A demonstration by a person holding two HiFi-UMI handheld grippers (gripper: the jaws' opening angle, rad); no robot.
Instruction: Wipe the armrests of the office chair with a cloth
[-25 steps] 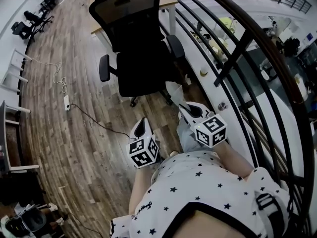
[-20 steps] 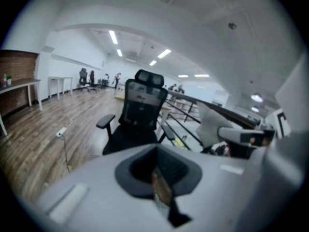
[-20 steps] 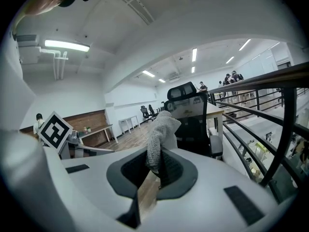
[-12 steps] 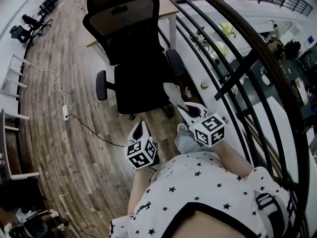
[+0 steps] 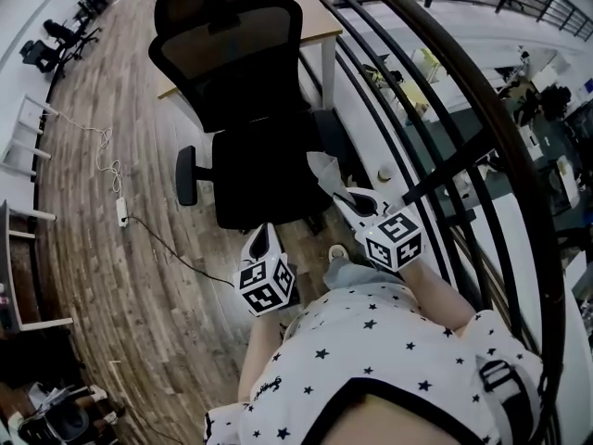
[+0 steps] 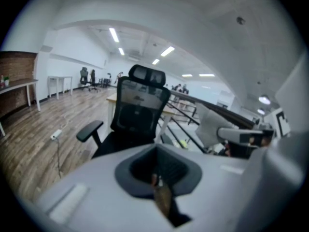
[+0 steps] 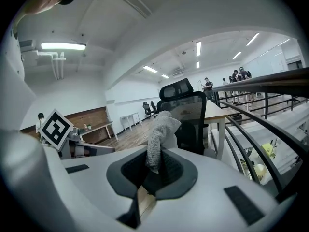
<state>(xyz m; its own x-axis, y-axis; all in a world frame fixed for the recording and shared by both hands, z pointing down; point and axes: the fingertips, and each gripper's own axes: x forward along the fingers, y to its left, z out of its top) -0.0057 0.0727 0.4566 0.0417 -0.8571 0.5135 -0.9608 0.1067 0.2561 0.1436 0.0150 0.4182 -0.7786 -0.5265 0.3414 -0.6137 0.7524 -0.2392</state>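
1. Closest in, the right gripper (image 7: pixel 152 174) is clamping its jaws on a pale grey knitted cloth (image 7: pixel 160 133), and the cloth's bunched free end is sticking up and forward out of them.
2. Just to its left, the left gripper (image 6: pixel 157 179) is pointing the same way with its jaws pressed together on nothing; only a thin sliver of floor is showing through between them.
3. Both grippers are hovering over the brown wood-plank floor (image 5: pixel 120 258), close in front of the person's white star-print shirt (image 5: pixel 371 360).
4. Ahead of both tips, the black mesh-backed office chair (image 5: pixel 255 170) is standing with its seat towards the grippers. The cloth is hanging at the seat's near right corner; whether it is touching cannot be told.
5. One black padded armrest (image 5: pixel 186 174) is sitting ahead and to the left of the left gripper, well apart from the cloth. The other armrest (image 5: pixel 331 133) is lying straight beyond the right gripper.
6. Off to the right gripper's right, a dark curved metal railing (image 5: pixel 482 91) is sweeping past, and beyond the chair a light wooden desk (image 5: pixel 315 7) is standing.
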